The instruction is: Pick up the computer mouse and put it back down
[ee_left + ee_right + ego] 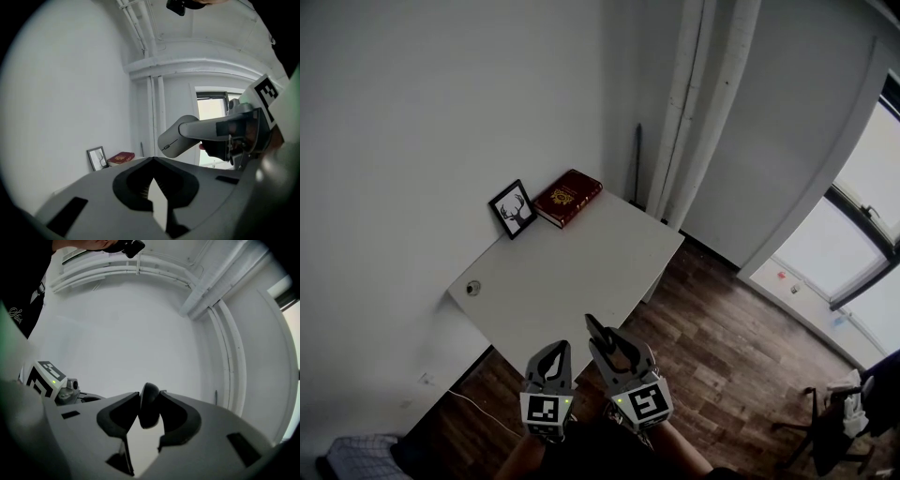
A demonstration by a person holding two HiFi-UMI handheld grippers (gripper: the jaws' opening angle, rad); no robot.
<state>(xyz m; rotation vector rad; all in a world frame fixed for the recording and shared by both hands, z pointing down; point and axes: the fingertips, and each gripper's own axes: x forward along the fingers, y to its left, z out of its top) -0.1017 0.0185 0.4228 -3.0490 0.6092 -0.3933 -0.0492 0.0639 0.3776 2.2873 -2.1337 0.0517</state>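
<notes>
Your right tongs are pinching the computer mouse, and the jaws stop partway because its body fills the gap. In the right gripper view its rounded dark end stands as a narrow upright oval wedged between the 2 pads. The left gripper view shows the front half poking out past the tips, with the wheel face turned toward your left tongs. So the mouse is on edge, and as far as I can tell 1 jaw bears on the wheel face and 1 on the underside. I judge that hold firm enough for carrying. It also means you would have to roll the wrist, or lower the mouse onto its side, before the underside can sit flat on the surface. The mouse is in the air at the surface's 6 o'clock corner, touching nothing but the pads. It is well apart from the picture frame and the red book, which lean and lie against the wall at the 12 o'clock end, so there is plenty of bare top for setting it down. Your left tongs are pressed together on nothing, just beside the right pair at its 9 o'clock, where they play no part in this 1-handed job. Both hands are low and close to your body with the marker cubes facing up. The right points about level toward 12 o'clock and the left dips a little.
</notes>
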